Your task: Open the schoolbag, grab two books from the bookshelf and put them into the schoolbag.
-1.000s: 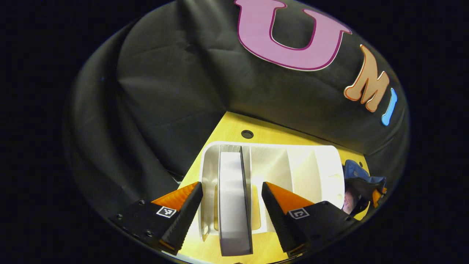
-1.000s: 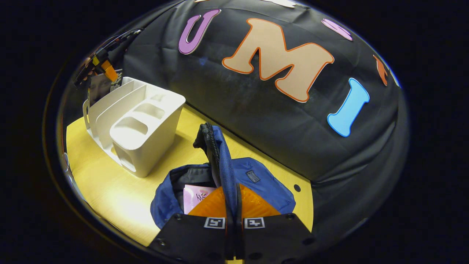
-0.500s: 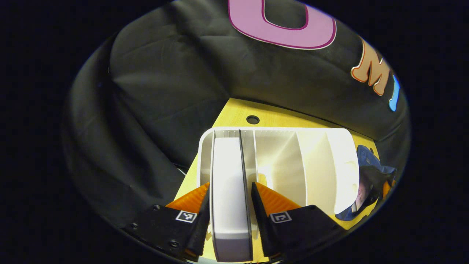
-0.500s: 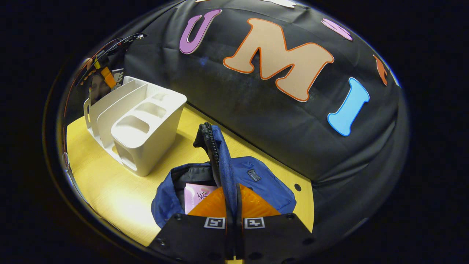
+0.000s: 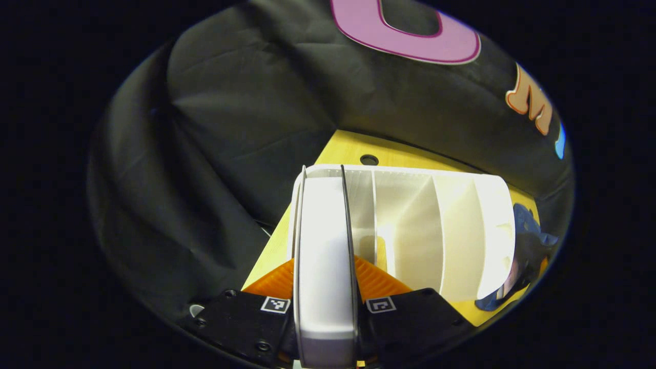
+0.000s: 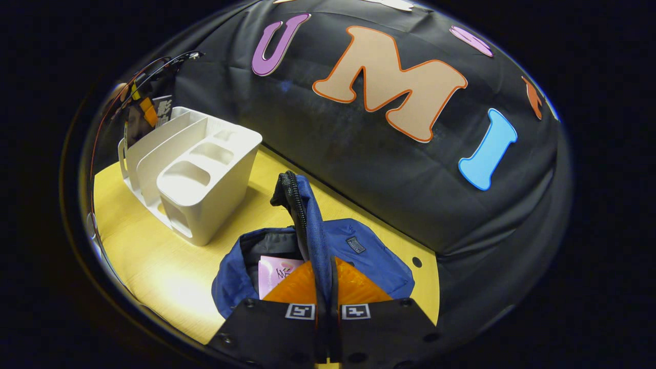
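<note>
Closed now: left gripper (image 5: 324,287) pinching book (image 5: 324,246) in shelf (image 5: 461,225) slot, at six o'clock. Ready to lift. Right gripper (image 6: 328,292) clamped on bag (image 6: 359,256) flap, holding it open; pink book (image 6: 274,274) inside.

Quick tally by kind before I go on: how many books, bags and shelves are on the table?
Books: 2 — white-edged book clamped by the left gripper, pink book in the bag
Schoolbags: 1 — blue schoolbag, flap pinched by the right gripper
Bookshelves: 1 — white bookshelf
Total: 4
</note>
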Motion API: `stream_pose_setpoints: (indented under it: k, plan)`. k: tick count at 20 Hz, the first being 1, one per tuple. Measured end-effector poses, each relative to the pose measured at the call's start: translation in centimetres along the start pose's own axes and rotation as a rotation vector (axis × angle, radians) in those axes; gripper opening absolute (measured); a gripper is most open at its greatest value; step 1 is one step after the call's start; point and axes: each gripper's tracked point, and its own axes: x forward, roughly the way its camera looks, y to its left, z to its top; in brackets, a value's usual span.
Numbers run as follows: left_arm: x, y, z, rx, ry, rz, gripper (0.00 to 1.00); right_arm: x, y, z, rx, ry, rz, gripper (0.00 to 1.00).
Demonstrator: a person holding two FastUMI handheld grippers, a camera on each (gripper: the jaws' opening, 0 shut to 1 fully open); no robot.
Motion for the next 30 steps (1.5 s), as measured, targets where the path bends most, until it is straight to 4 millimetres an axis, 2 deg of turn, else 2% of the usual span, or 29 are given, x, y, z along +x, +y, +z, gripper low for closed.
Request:
stream_pose_setpoints:
  k: [3,8,11,17,24,30]
  plan:
    - [-1.0,-0.3,0.6,-0.060,-0.013,-0.021,0.38,0.1,0.1,0.1,0.001,-0.001,0.006,0.05]
    - [-3.4,-0.2,3.4,-0.017,-0.115,-0.003,0.38,0.1,0.3,0.1,-0.005,-0.005,0.019,0.05]
    - [-4.3,-0.3,4.3,-0.024,-0.165,-0.006,0.38,0.2,0.4,0.3,-0.007,-0.007,0.027,0.05]
    - [-8.2,-0.7,6.7,-0.027,-0.248,-0.020,0.38,0.2,0.4,0.2,-0.010,-0.013,0.043,0.05]
    - [-13.5,-2.6,8.2,-0.013,-0.319,-0.065,0.38,0.4,0.6,0.3,-0.010,-0.020,0.067,0.05]
    - [-16.0,-6.2,7.6,-0.036,-0.312,-0.152,0.37,0.6,0.5,0.2,-0.010,-0.026,0.085,0.05]
